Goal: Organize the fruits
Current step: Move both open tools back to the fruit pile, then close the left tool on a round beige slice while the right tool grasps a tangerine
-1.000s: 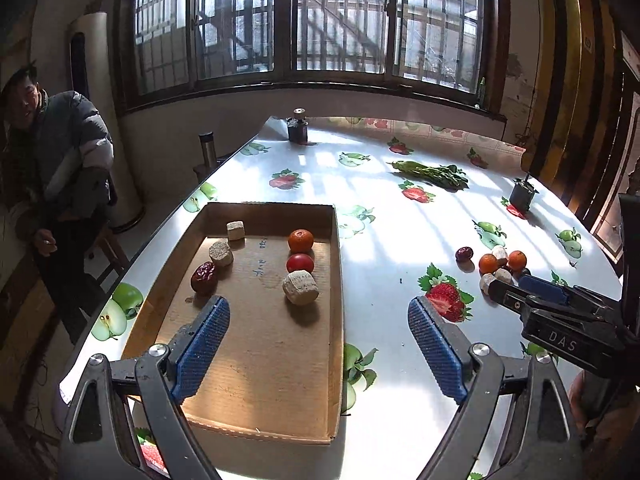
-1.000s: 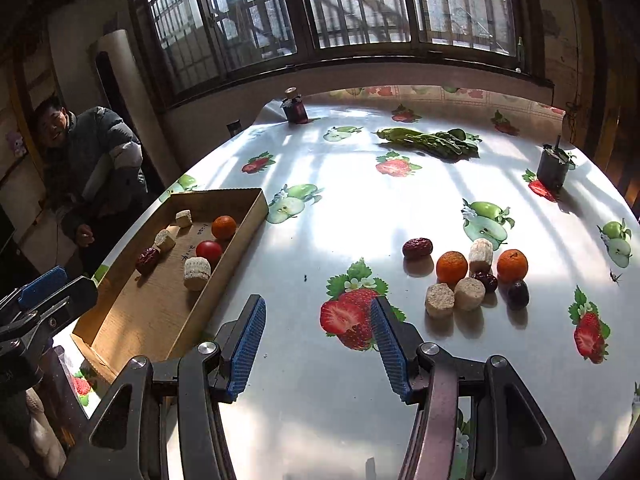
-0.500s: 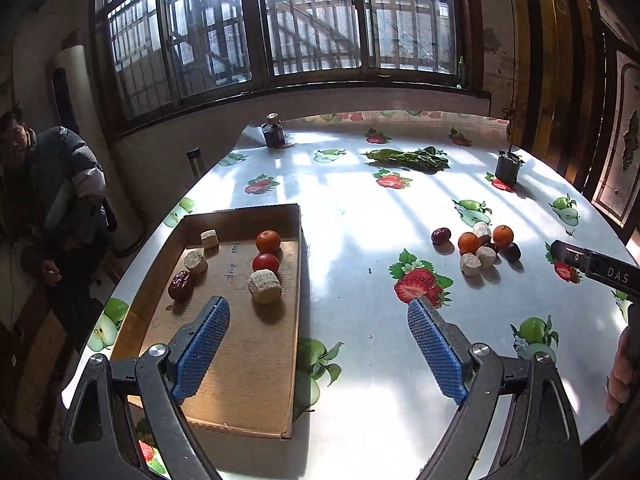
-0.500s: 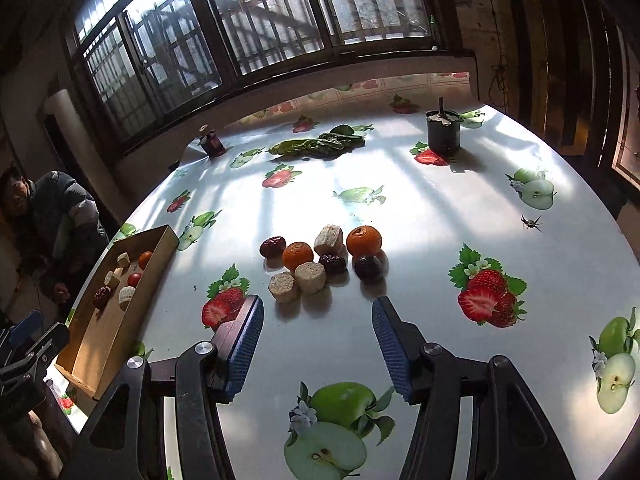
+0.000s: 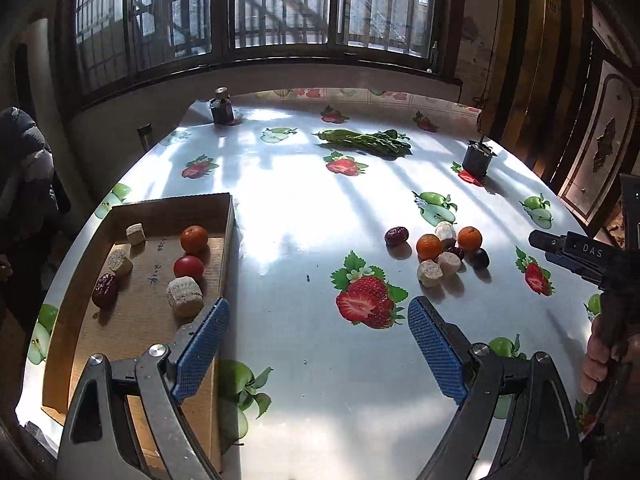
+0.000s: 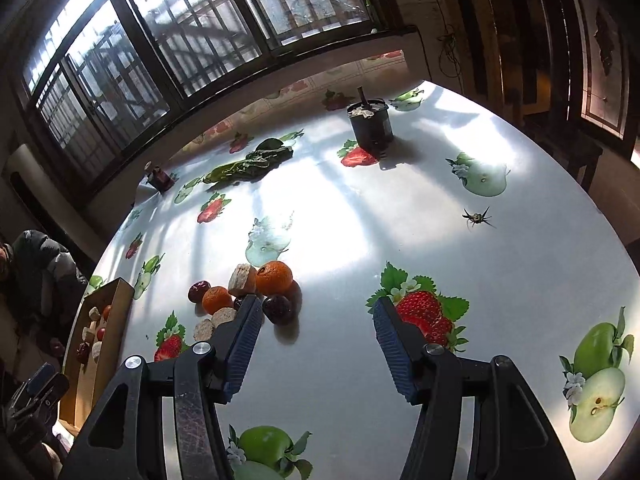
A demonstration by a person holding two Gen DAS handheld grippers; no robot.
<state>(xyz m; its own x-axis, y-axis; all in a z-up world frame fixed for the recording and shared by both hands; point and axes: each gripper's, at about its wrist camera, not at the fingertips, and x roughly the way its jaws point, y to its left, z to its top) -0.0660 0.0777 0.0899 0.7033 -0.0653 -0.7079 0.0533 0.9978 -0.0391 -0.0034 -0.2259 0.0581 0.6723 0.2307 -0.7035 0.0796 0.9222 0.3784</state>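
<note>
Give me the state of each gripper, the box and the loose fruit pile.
left gripper: open, empty, above the table by the box.
right gripper: open, empty, beside the pile.
cardboard box: open-topped, holding six pieces.
fruit pile: loose on the tablecloth, not yet boxed.

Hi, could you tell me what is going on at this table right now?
A person is sorting fruit into a cardboard box with two handheld grippers. The box already holds an orange, a tomato, a date and some pale chunks. The rest sits in a pile on the table. The right gripper is open beside the pile, touching nothing; the left gripper is open and empty.
</note>
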